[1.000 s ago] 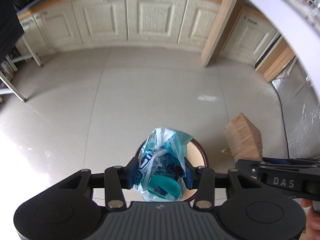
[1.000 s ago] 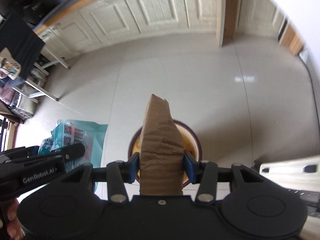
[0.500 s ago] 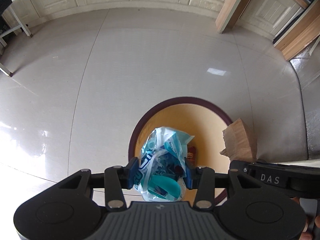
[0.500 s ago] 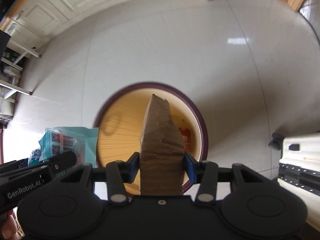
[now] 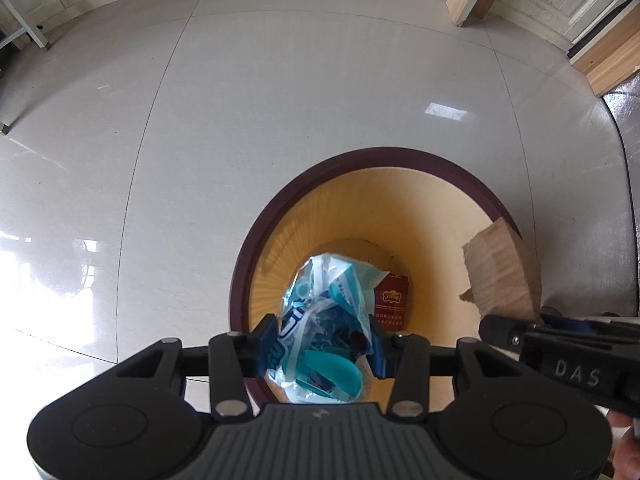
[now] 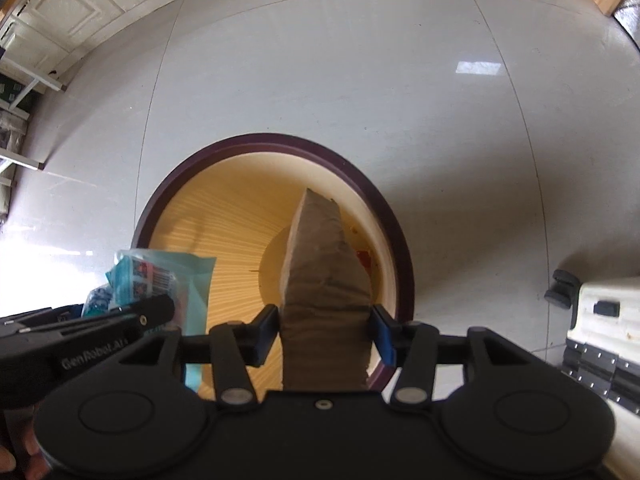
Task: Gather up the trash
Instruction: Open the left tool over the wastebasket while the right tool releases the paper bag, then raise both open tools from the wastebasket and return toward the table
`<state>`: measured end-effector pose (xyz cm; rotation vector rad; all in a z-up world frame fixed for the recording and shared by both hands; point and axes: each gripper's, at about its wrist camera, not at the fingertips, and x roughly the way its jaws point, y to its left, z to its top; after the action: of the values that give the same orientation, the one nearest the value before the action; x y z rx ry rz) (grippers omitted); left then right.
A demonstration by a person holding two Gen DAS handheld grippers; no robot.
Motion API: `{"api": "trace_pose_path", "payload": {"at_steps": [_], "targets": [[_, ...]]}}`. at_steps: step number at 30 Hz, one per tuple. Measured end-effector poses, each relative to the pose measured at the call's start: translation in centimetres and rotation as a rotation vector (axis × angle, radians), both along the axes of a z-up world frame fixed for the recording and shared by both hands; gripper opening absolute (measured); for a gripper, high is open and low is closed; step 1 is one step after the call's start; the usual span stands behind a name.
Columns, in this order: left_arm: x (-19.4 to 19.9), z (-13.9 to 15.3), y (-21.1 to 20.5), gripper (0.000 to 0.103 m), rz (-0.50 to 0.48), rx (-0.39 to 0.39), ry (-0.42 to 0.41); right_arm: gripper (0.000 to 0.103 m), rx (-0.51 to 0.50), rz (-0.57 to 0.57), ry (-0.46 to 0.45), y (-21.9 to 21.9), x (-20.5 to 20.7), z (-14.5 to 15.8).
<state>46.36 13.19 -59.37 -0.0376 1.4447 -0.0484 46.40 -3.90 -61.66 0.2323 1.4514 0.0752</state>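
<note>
Left tongs [image 5: 322, 346] grip the blue plastic wrapper [image 5: 326, 320]; right tongs [image 6: 324, 334] grip the brown cardboard piece [image 6: 326, 292]. Both loads hang over the mouth of the bin [image 5: 400, 158]. Recommended: release each well inside the rim, so nothing catches on the edge.

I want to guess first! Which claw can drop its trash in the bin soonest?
Probably the left claw: its blue plastic bag hangs right over the bin opening. The right claw holds its brown paper nearer the rim.
</note>
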Motion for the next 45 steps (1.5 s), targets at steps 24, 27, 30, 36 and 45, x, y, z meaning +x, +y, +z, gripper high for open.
{"api": "trace_pose_path", "payload": {"at_steps": [24,27,30,36,45], "targets": [[-0.8,0.9,1.2,0.078,-0.018,0.021,0.030,0.075,0.005,0.117,-0.010,0.2,-0.3,1.9],[-1.1,1.2,1.5,0.079,-0.006,0.026,0.028,0.087,0.011,0.118,-0.022,0.5,-0.4,2.2],[-1.2,1.0,1.5,0.080,0.004,0.032,0.030,0.088,0.022,0.112,-0.014,0.3,-0.6,2.3],[-1.5,1.2,1.6,0.087,0.013,0.043,0.033,0.096,-0.003,0.123,-0.010,0.1,-1.3,2.5],[-2.6,1.5,2.3,0.103,0.019,0.076,0.016,0.103,-0.061,0.125,-0.028,-0.5,-2.1,3.4]]}}
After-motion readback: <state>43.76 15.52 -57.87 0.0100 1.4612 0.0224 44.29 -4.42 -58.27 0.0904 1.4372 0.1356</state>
